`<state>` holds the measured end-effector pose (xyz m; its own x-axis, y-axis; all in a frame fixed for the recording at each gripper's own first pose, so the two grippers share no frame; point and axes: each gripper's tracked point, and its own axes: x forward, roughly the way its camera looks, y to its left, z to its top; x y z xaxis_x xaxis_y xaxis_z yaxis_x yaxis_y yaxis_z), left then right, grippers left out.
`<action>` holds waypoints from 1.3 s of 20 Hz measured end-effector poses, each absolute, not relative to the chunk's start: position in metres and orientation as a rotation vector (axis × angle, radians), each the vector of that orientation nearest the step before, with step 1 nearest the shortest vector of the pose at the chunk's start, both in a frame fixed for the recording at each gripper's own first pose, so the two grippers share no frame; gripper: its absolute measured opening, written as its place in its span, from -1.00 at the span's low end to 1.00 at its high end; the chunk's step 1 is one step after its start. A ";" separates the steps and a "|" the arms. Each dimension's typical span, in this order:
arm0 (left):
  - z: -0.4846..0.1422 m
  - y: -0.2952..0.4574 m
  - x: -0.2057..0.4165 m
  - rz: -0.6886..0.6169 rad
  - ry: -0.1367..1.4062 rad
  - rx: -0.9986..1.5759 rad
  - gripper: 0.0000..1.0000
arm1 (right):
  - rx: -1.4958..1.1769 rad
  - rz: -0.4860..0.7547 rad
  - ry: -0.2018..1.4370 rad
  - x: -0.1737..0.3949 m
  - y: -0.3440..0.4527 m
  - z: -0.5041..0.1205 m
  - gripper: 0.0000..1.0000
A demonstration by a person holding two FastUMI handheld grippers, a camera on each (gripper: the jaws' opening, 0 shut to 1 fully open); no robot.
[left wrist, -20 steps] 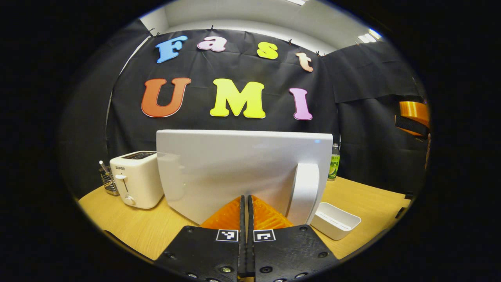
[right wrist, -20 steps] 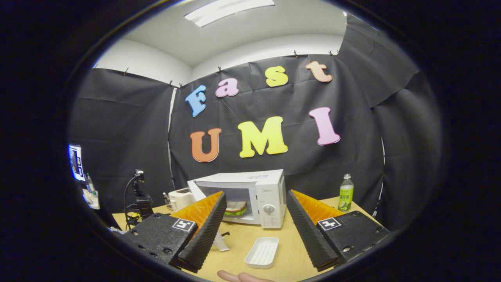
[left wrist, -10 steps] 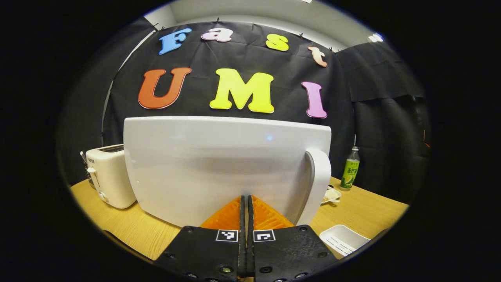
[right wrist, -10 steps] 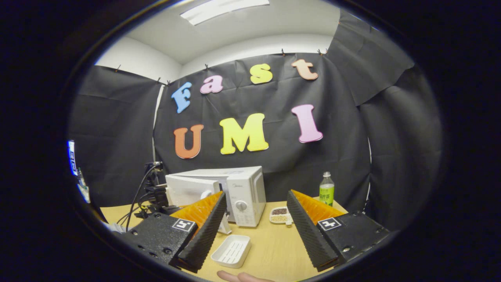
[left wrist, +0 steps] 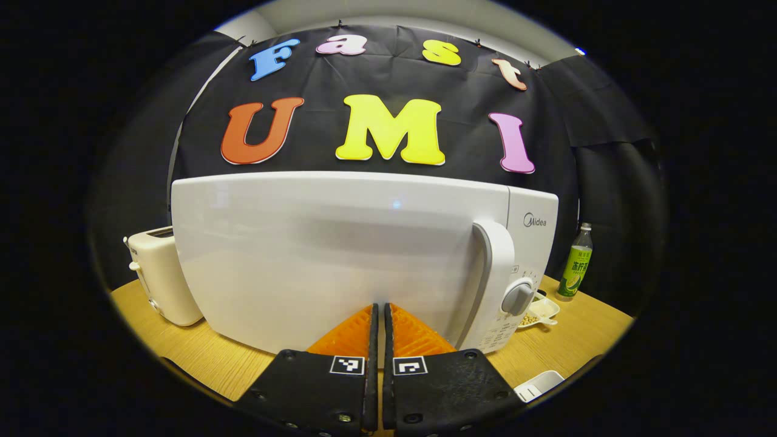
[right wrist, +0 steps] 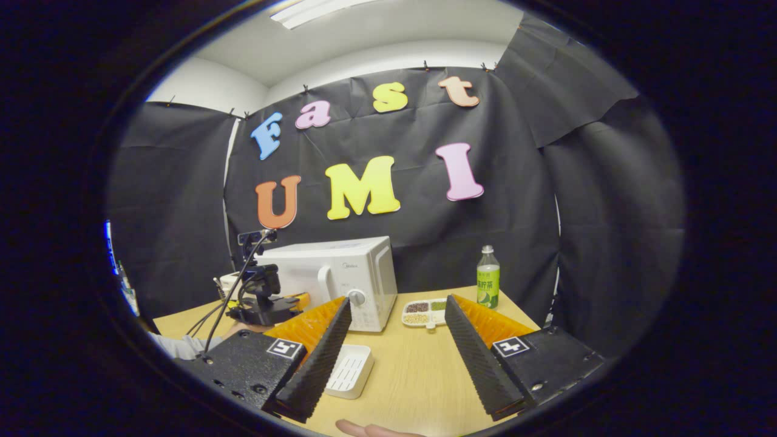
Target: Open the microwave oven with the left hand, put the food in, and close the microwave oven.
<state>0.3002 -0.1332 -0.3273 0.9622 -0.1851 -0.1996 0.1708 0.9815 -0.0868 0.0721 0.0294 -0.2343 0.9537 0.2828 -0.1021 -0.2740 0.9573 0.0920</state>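
With my left gripper (left wrist: 377, 315) pressed up to the microwave oven (left wrist: 340, 255), its two fingers lie tight together, nothing between them, tips against the lower edge of the white door (left wrist: 315, 249). That door sits flush with the control panel, the handle (left wrist: 495, 267) upright just right of my fingers and the dial (left wrist: 517, 297) beside it. A toaster (left wrist: 159, 273) stands left of the oven on the wooden table (left wrist: 200, 358); a green bottle (left wrist: 575, 261) stands to the right, past a small dish of beans (left wrist: 537, 311). My right gripper (right wrist: 394, 321) hangs well back from the oven, fingers spread wide and holding nothing, a white tray (right wrist: 349, 371) on the table below. The food itself I cannot see behind the door.
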 end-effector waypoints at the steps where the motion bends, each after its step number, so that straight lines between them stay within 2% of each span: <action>1: -0.331 -0.132 0.297 -0.178 0.240 -0.080 -0.96 | 0.079 0.274 0.129 0.067 0.028 -0.236 0.97; 5: -0.319 -0.136 0.263 -0.222 0.287 -0.109 -0.98 | 0.141 0.297 0.203 0.046 0.040 -0.246 0.96; 8: -0.297 -0.124 0.227 -0.223 0.260 -0.053 -1.00 | 0.159 0.290 0.224 0.035 0.045 -0.244 0.97; 10: -0.279 -0.125 0.195 -0.251 0.250 -0.073 -0.83 | 0.140 0.270 0.209 0.027 0.045 -0.238 0.97; 11: -0.271 -0.122 0.177 -0.253 0.256 -0.097 -0.50 | 0.137 0.261 0.200 0.023 0.044 -0.233 0.97; 12: -0.263 -0.120 0.161 -0.259 0.257 -0.116 -0.48 | 0.141 0.255 0.192 0.018 0.046 -0.227 0.96; 13: -0.254 -0.116 0.148 -0.258 0.253 -0.120 -0.12 | 0.146 0.236 0.183 0.014 0.044 -0.222 0.96; 14: -0.247 -0.110 0.136 -0.245 0.249 -0.107 -0.12 | 0.148 0.213 0.164 0.010 0.040 -0.214 0.97; 15: -0.237 -0.100 0.121 -0.225 0.239 -0.091 -0.03 | 0.146 0.193 0.148 0.006 0.039 -0.206 0.97; 17: -0.220 -0.081 0.098 -0.169 0.217 -0.055 0.91 | 0.134 0.168 0.122 -0.004 0.040 -0.192 0.96; 18: -0.210 -0.071 0.086 -0.140 0.208 -0.046 0.96 | 0.138 0.154 0.118 -0.008 0.039 -0.186 0.97; 26: -0.128 -0.037 0.003 -0.110 0.118 -0.056 0.87 | 0.106 0.087 0.016 -0.046 0.026 -0.129 0.96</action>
<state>0.0031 -0.0372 -0.1281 0.9871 -0.1123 -0.1144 0.1058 0.9925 -0.0618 -0.0465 0.0262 -0.1292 0.9961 0.0880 -0.0118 -0.0863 0.9906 0.1065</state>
